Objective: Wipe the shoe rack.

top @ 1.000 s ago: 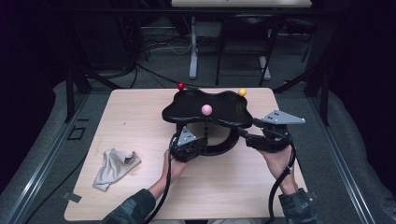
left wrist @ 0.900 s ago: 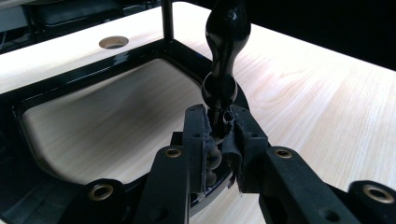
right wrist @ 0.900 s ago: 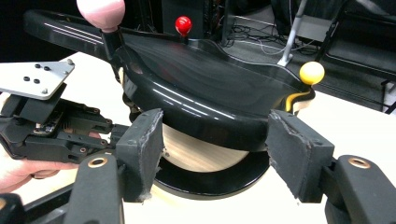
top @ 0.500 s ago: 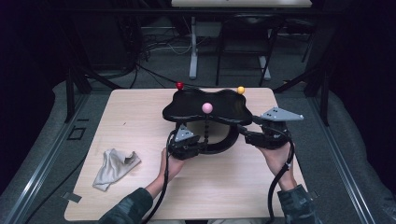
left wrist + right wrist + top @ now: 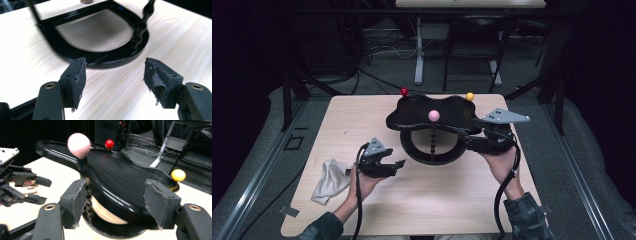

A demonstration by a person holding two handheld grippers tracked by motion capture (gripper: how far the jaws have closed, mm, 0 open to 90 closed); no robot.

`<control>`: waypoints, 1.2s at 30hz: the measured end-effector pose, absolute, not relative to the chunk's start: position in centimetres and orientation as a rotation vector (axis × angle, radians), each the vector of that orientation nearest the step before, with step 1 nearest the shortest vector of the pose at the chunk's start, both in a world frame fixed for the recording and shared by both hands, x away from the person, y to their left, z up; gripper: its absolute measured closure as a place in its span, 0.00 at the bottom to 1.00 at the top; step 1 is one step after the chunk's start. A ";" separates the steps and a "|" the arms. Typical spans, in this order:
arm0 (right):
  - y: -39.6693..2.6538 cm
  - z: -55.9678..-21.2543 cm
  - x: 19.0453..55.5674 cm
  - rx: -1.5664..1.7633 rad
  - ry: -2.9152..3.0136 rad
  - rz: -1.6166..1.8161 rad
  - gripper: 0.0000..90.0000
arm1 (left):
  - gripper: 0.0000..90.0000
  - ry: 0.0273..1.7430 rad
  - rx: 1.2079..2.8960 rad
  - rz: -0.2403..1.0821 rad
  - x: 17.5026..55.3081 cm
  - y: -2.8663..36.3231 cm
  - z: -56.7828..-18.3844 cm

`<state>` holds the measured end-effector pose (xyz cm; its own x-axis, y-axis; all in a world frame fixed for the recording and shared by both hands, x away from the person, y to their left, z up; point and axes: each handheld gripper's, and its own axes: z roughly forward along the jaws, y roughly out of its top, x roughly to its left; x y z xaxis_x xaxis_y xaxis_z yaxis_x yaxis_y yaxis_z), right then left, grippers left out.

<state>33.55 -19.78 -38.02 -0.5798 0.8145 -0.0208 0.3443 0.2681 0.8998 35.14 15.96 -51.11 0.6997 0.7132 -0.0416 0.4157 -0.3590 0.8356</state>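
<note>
**Left gripper off the stand, right at its end**

High view: your stand (image 5: pixel 432 127) sits mid-table (image 5: pixel 362 115), a black wavy top tray over a ring base (image 5: pixel 432 152). The tray's long axis runs left-right across the table, tilted slightly, right end nearer you. Pink ball (image 5: pixel 434 116) on the near post, red ball (image 5: pixel 404 91) back left, yellow ball (image 5: pixel 470 96) back right. Your left gripper (image 5: pixel 396 163) is near the base's left side, not touching, pointing right toward it. Your right gripper (image 5: pixel 469 142) is at the tray's right end, pointing left along the long axis. Cloth (image 5: pixel 329 180) lies just left of your left hand (image 5: pixel 362 182).

Left gripper view: jaws wide, nothing between them; they have just been opening. The base lies ahead, apart from the pads (image 5: pixel 77 75), with the beaded post (image 5: pixel 141 27) rising on its right side.

Right gripper view: jaws stand moderately wide, either side of the tray's (image 5: pixel 120 182) near end, and have opened a touch. The left pad (image 5: pixel 76 200) sits by the rim below the pink ball; the right pad (image 5: pixel 160 200) looks clear of it. Can't tell if the pads press on the tray. The left gripper shows at the far left, open.
</note>
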 end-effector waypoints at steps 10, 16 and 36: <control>-16.0 -36.4 35.6 0.996 2.128 1.265 0.38 | 0.26 1.007 1.986 0.525 32.6 22.8 -49.9; -13.9 -36.4 36.9 1.003 2.161 1.262 0.38 | 0.16 1.145 2.008 0.531 32.0 26.6 -50.9; -11.8 -37.0 38.9 1.001 2.193 1.246 0.65 | 0.20 1.355 2.123 0.496 33.4 30.5 -56.2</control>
<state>38.89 -11.78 -37.04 -0.6501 0.7597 -0.0119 0.3786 0.3374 0.8619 33.43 30.51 -56.21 0.4189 0.9080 0.0072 0.6981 -0.3272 0.6369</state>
